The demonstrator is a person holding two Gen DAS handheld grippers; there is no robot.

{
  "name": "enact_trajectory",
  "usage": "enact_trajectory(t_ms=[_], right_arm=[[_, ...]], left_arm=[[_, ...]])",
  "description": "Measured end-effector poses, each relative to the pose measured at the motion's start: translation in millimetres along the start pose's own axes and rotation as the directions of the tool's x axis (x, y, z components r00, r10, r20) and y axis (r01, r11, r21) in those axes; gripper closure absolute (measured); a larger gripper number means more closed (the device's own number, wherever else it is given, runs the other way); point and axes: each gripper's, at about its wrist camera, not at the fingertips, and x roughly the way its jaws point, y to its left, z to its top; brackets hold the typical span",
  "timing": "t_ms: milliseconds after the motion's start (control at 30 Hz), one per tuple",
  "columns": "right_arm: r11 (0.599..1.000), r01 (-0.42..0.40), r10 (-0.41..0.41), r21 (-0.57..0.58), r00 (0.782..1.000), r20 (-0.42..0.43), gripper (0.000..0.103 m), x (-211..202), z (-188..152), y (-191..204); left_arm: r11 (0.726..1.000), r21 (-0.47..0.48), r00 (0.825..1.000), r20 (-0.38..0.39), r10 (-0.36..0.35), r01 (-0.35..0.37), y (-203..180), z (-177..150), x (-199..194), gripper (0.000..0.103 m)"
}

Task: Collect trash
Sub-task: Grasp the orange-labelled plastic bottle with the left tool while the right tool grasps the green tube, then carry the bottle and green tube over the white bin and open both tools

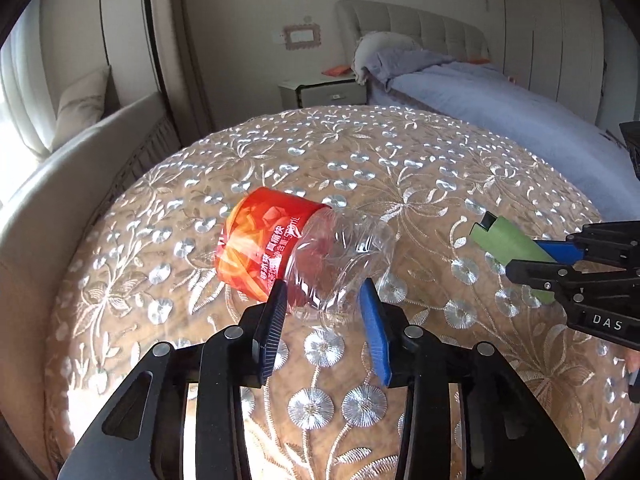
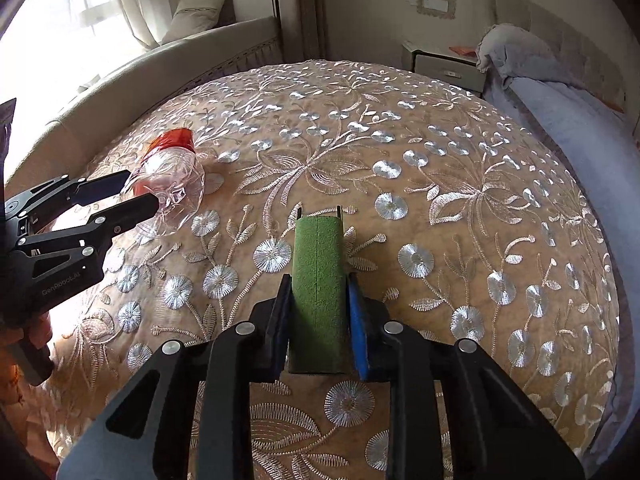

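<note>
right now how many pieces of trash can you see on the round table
2: a crushed plastic bottle between the left gripper fingers, and a green box gripped by the right gripper. More may lie outside view.

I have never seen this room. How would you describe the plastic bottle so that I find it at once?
Start from the round table with the beige tablecloth embroidered with silver flowers. On its window side the left gripper is shut on the crushed plastic bottle, which lies on its side. It is transparent with an orange-red label, whereas the only other item, the green block in the right gripper, is opaque and rectangular.
</note>
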Motion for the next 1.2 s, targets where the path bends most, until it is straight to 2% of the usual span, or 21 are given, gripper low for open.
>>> enact_trajectory(t_ms=[67, 200, 367, 533, 733, 900, 1200], right_arm=[[1.000, 0.005, -0.005, -0.008, 1.000, 0.010, 0.075, -3.8, -0.7, 2.8], [1.000, -0.003, 0.003, -0.017, 1.000, 0.019, 0.075, -8.1, -0.7, 6.8], [1.000, -0.004, 0.005, -0.022, 0.999, 0.049, 0.075, -22.0, -2.6, 10.6], [1.000, 0.001, 0.001, -0.021, 0.995, 0.099, 0.075, -51.5, -12.1, 12.5], [0.999, 0.046, -0.043, -0.020, 0.988, 0.146, 0.075, -93.0, -33.3, 11.6], [0.994, 0.107, -0.108, 0.018, 0.977, 0.185, 0.075, -140.1, -64.8, -1.5], [0.965, 0.213, -0.241, 0.150, 0.950, 0.199, 0.075, -215.7, -138.5, -34.9]], left_arm=[[0.999, -0.025, 1.000, 0.001, -0.020, 0.020, 4.3, -0.7, -1.3, 0.066], [1.000, -0.009, 1.000, -0.001, -0.018, 0.018, 2.1, -2.1, -2.3, 0.066], [0.999, 0.031, 0.997, 0.073, -0.012, 0.010, -9.3, -1.2, -32.1, 0.066], [0.997, 0.049, 0.990, 0.127, -0.057, 0.051, -22.2, 1.7, -66.9, 0.066], [0.989, 0.094, 0.973, 0.193, -0.129, 0.113, -55.5, 0.5, -113.2, 0.066], [0.973, 0.159, 0.954, 0.224, -0.201, 0.168, -96.6, -6.6, -145.3, 0.066], [0.916, 0.274, 0.914, 0.200, -0.352, 0.293, -183.1, -32.3, -176.3, 0.066]])
